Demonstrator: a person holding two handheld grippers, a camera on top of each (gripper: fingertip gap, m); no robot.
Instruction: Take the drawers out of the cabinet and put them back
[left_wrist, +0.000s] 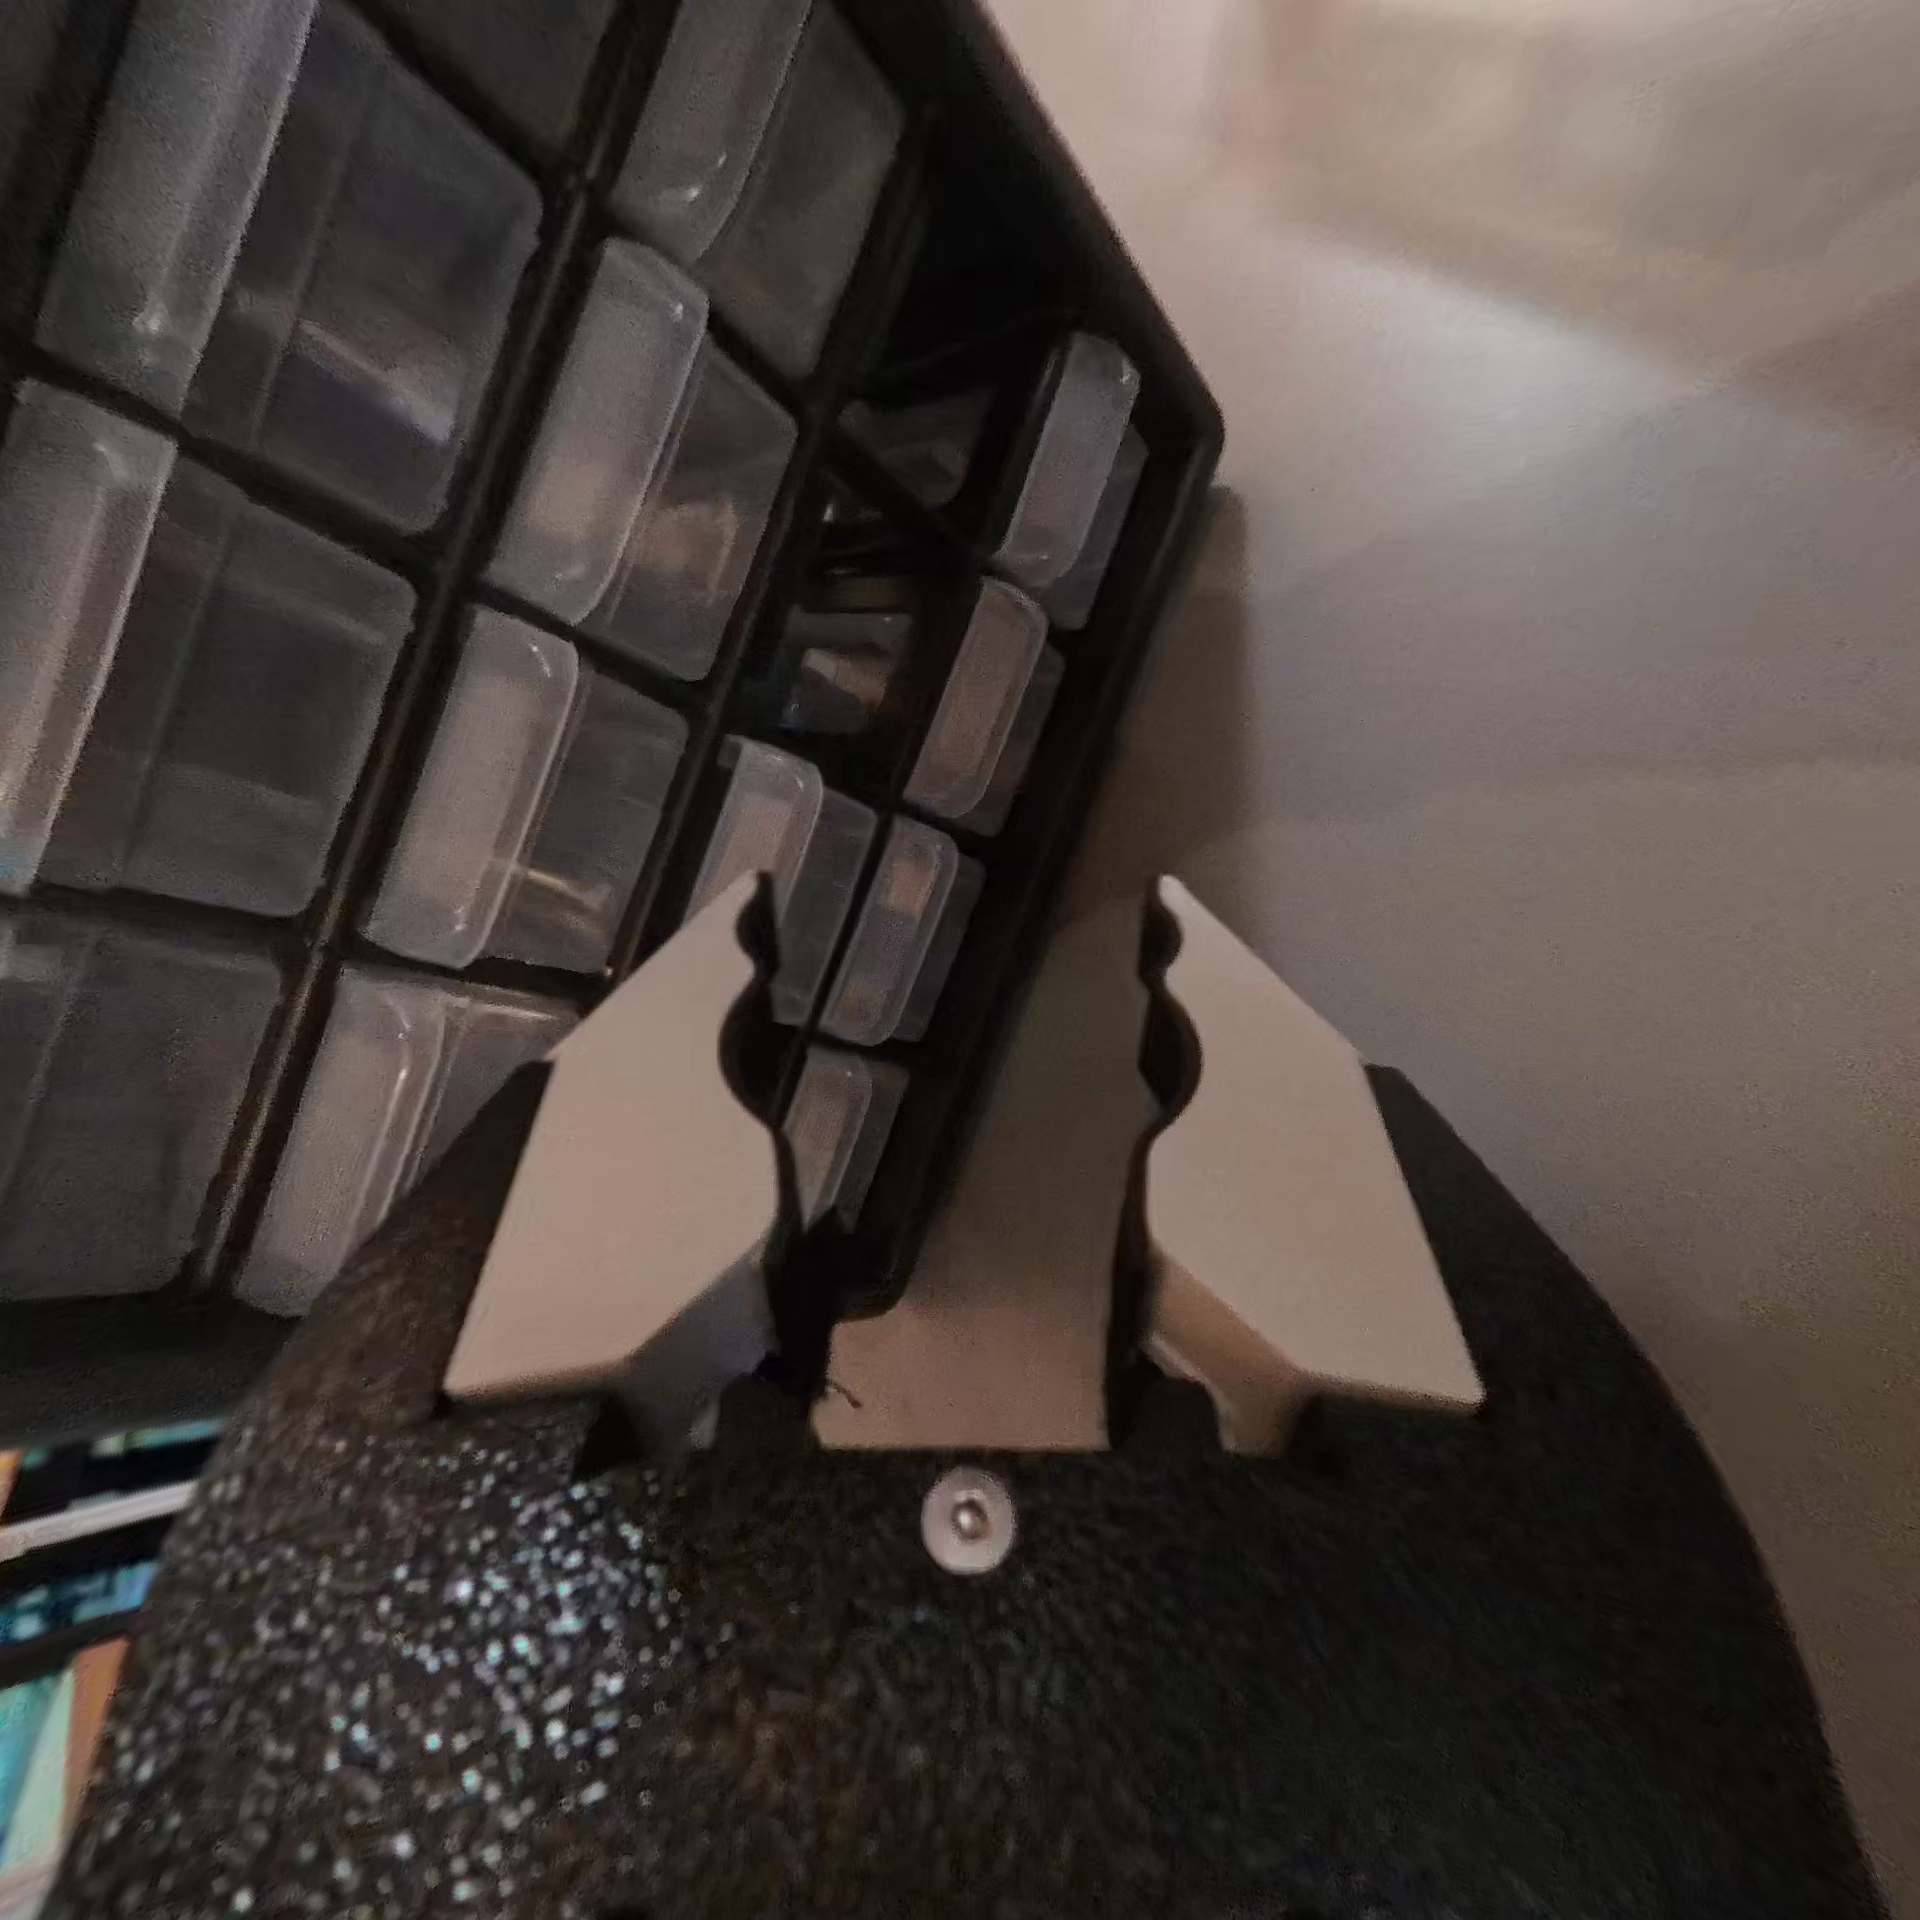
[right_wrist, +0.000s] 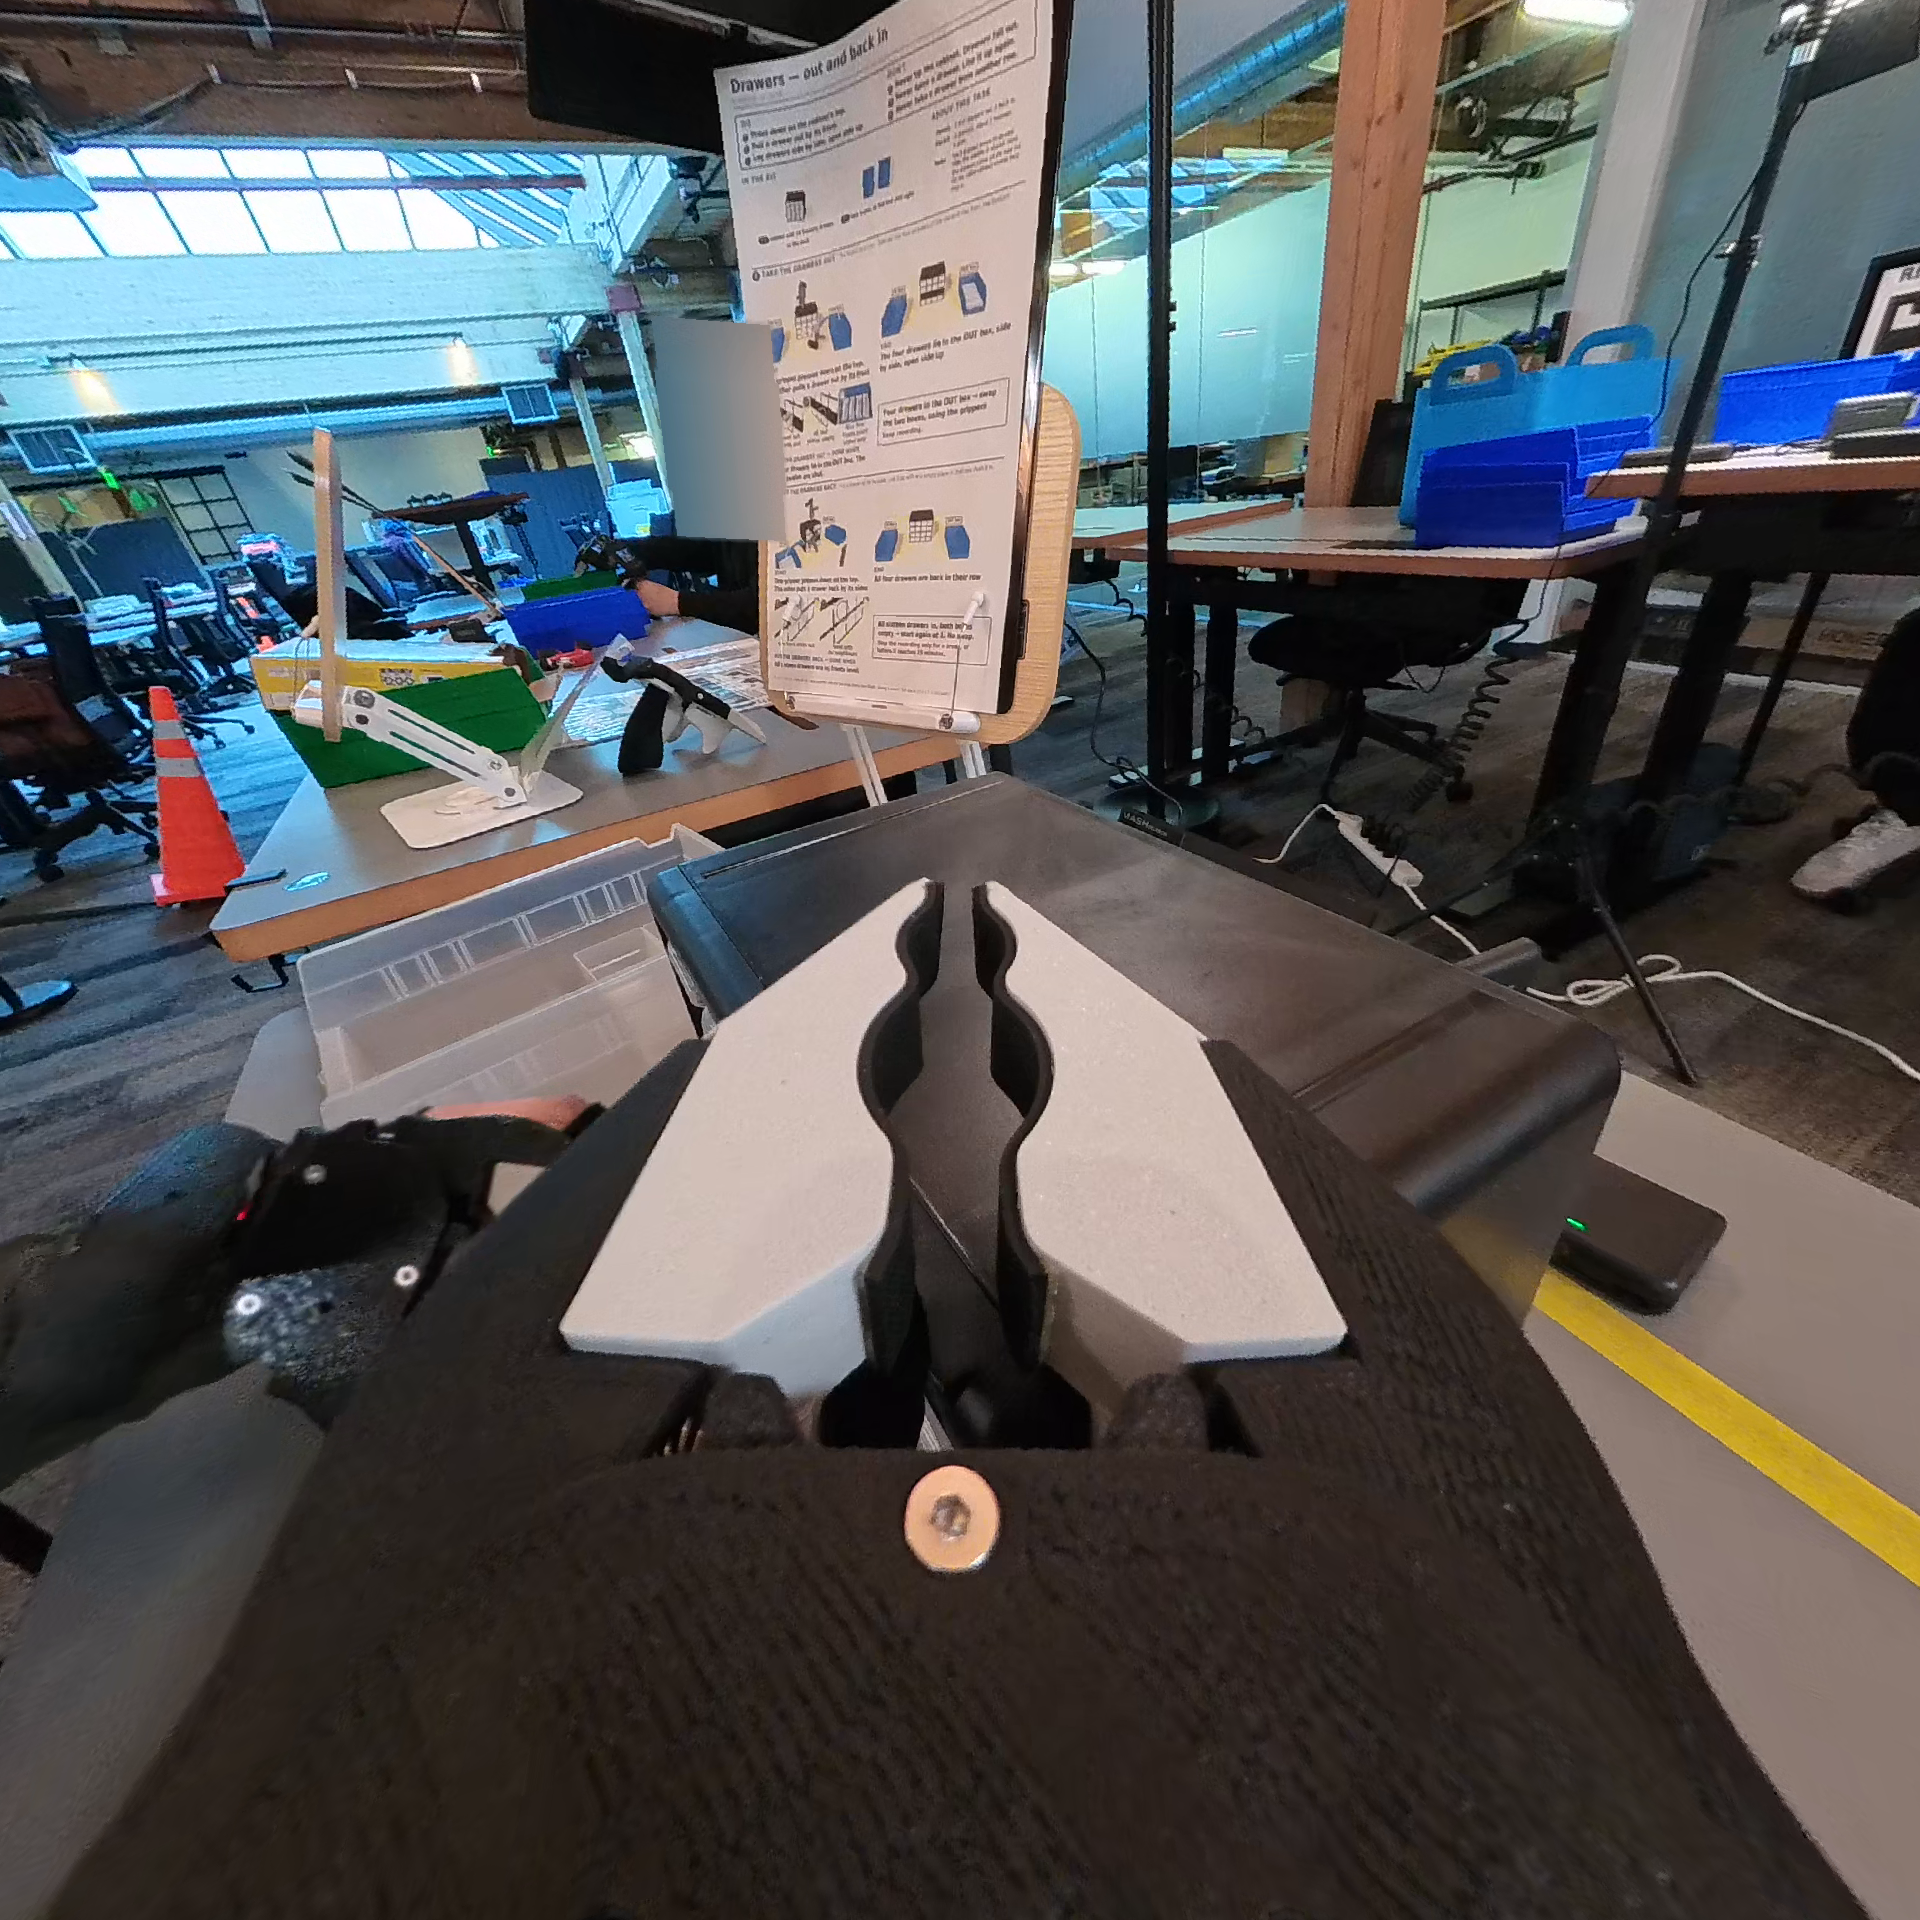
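Observation:
The black cabinet (left_wrist: 1091, 779) fills the left wrist view, tilted, with several clear drawers (left_wrist: 312, 343) in its grid. One or two slots near its right column look dark and empty (left_wrist: 862, 644). My left gripper (left_wrist: 961, 894) is open, and the cabinet's lower right corner lies between its fingers. In the right wrist view my right gripper (right_wrist: 958, 891) is shut and empty, right over the cabinet's flat black top (right_wrist: 1299, 935); I cannot tell if it touches. A clear bin (right_wrist: 468, 987) holding clear drawers sits left of the cabinet.
A gloved hand (right_wrist: 364, 1195) is at the lower left. A yellow tape line (right_wrist: 1714, 1423) crosses the grey table to the right, next to a small black device (right_wrist: 1642, 1247). An instruction sheet on a stand (right_wrist: 894, 364) rises behind the cabinet. A pale wall (left_wrist: 1558, 623) is right of the cabinet.

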